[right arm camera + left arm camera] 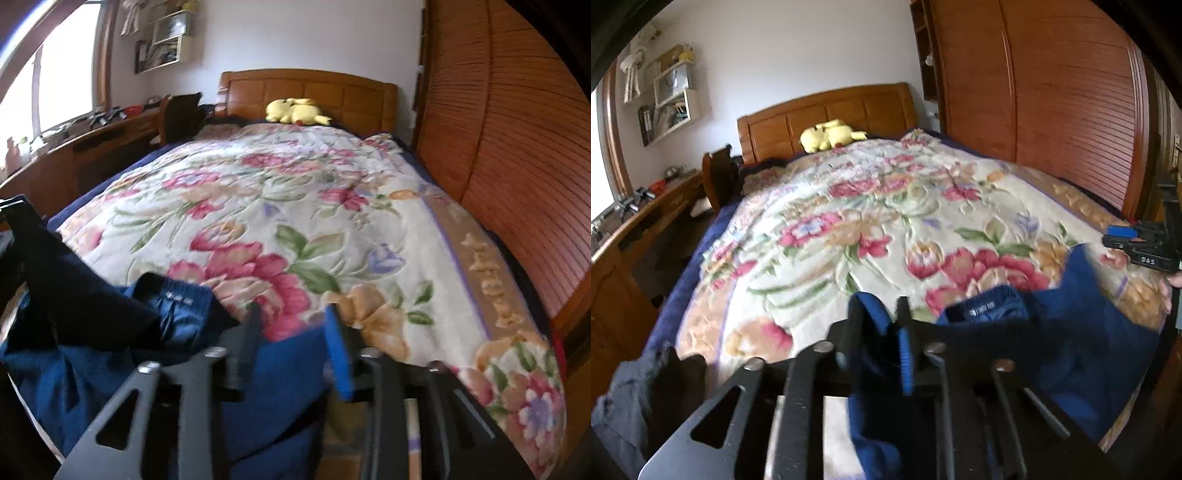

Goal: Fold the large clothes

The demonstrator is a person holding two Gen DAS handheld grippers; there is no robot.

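Claws (877,306) (291,314) parted, blue garment (1089,332) between each pair, on floral bedspread (868,206)

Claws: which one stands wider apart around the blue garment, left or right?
The right claw: a broad band of blue garment shows between its fingers. The left claw leaves only a narrow gap, with a bunched fold of the same cloth in it.

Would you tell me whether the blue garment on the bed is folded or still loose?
Loose: the blue garment lies rumpled at the floral bedspread's near edge, waistband bunched up.
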